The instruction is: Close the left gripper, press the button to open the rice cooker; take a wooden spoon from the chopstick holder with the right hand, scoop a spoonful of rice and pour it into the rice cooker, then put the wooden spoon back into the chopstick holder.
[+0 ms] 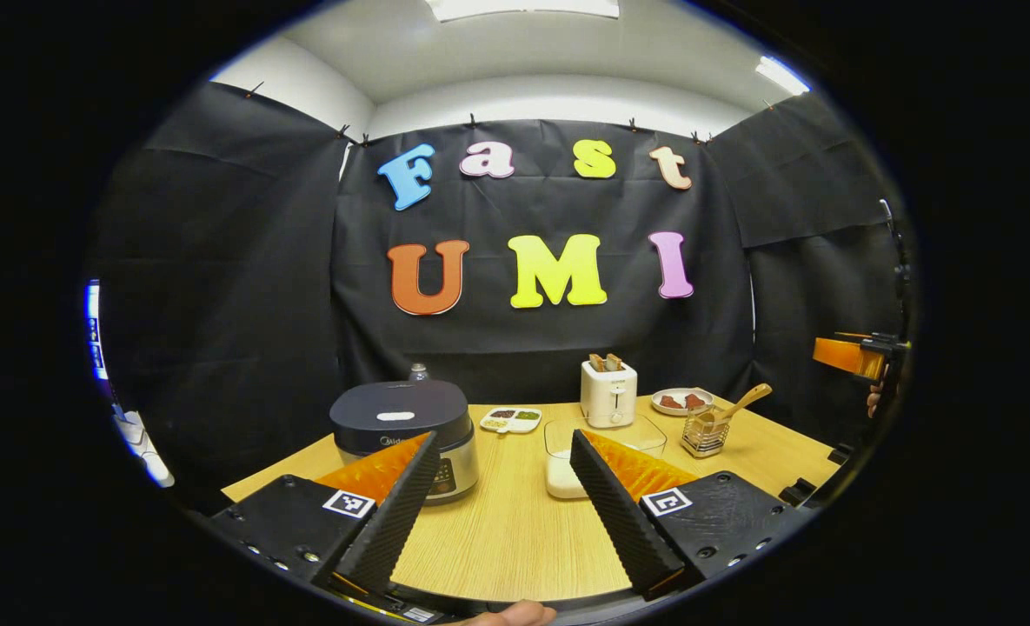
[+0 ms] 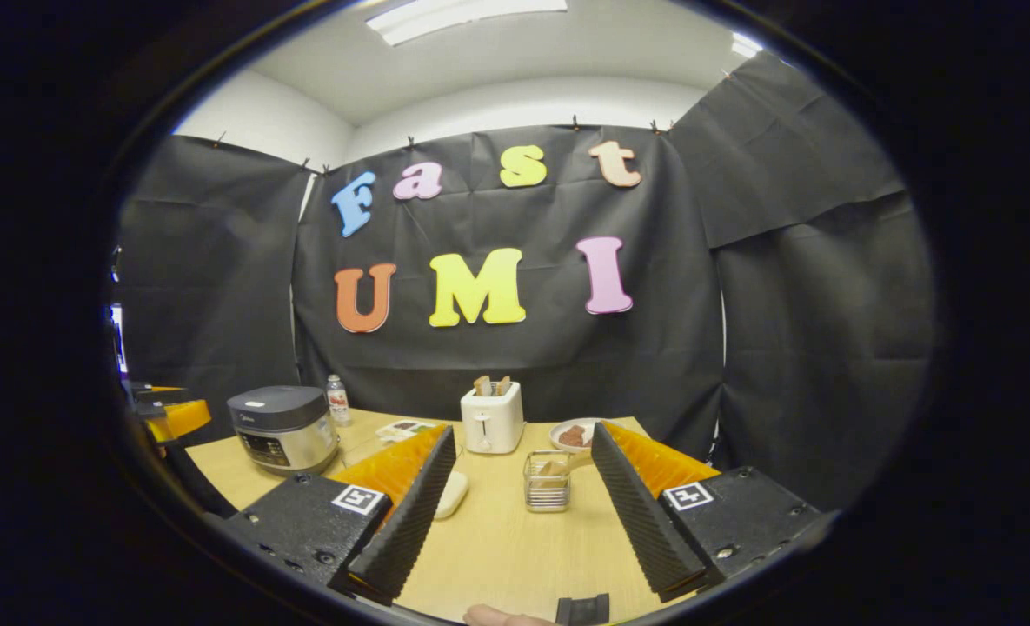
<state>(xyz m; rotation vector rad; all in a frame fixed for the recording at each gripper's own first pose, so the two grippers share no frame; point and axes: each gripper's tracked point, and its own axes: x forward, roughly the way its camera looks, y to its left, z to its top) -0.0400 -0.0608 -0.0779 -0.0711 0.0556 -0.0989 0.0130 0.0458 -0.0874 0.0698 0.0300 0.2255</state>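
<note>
The rice cooker (image 1: 403,428) stands at the table's left with its dark lid down; it also appears as the rice cooker (image 2: 283,428) in the right gripper view. My left gripper (image 1: 504,448) is open above the near table, its left finger overlapping the cooker's front. A wooden spoon (image 1: 739,403) leans in the wire chopstick holder (image 1: 706,432). A clear container of white rice (image 1: 567,459) sits between cooker and holder. My right gripper (image 2: 521,448) is open, with the chopstick holder (image 2: 547,480) framed between its fingers farther off. The other gripper (image 1: 858,355) hangs at the far right edge.
A white toaster (image 1: 608,392) with bread stands at the back centre. Beside it are a divided dish (image 1: 511,419) and a plate of red food (image 1: 681,401). A small bottle (image 2: 336,400) stands behind the cooker. The wooden table (image 1: 515,530) ends near the grippers.
</note>
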